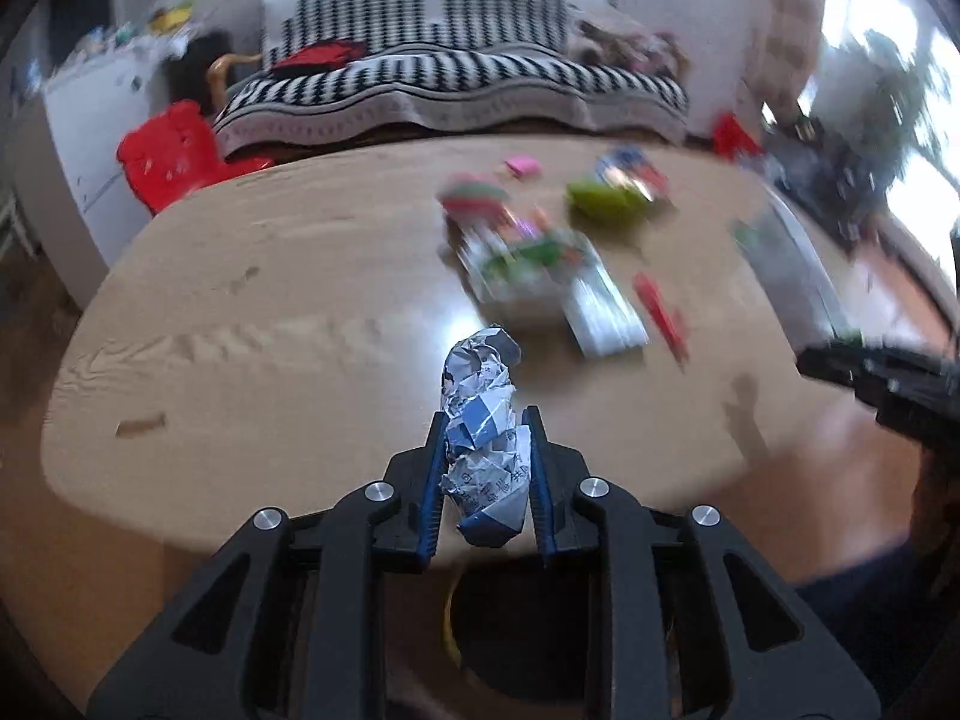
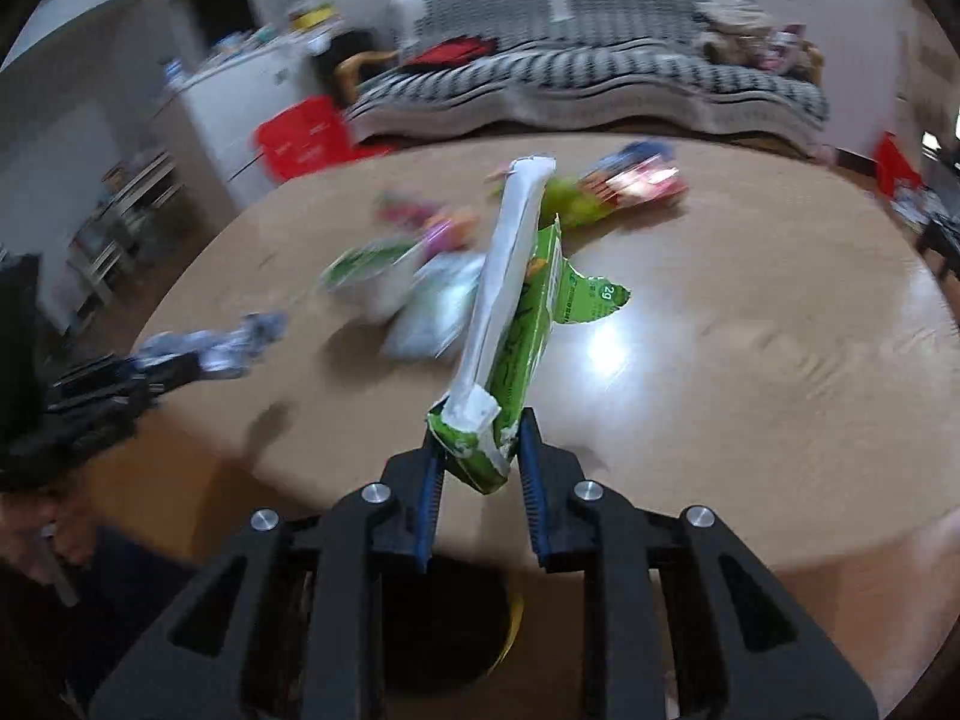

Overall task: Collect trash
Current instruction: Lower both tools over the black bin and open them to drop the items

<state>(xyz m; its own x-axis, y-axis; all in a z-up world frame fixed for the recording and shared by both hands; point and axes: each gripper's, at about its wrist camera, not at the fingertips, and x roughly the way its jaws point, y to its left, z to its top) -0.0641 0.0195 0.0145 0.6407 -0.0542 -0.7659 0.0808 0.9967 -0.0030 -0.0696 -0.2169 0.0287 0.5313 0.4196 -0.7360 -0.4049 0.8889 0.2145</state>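
Note:
My left gripper (image 1: 485,426) is shut on a crumpled blue-and-white paper wad (image 1: 483,420), which stands up between its blue pads above the near edge of the wooden table (image 1: 240,312). In the right wrist view the same wad (image 2: 222,342) and the left gripper (image 2: 150,378) show at the far left. My right gripper (image 2: 480,429) is shut on the lower end of a long torn green-and-white wrapper (image 2: 510,324) that slants up over the table (image 2: 750,360). The right gripper (image 1: 840,360) enters the left wrist view from the right edge. More trash lies blurred mid-table: a white packet (image 1: 600,312), a green wrapper (image 1: 606,198), a red strip (image 1: 660,312).
A dark round bin (image 1: 516,624) sits below the table's near edge, under both grippers (image 2: 444,624). A striped sofa (image 1: 450,78) stands behind the table, a red stool (image 1: 168,156) and white cabinet (image 1: 90,120) at the left. A person's hand (image 2: 42,534) shows at lower left.

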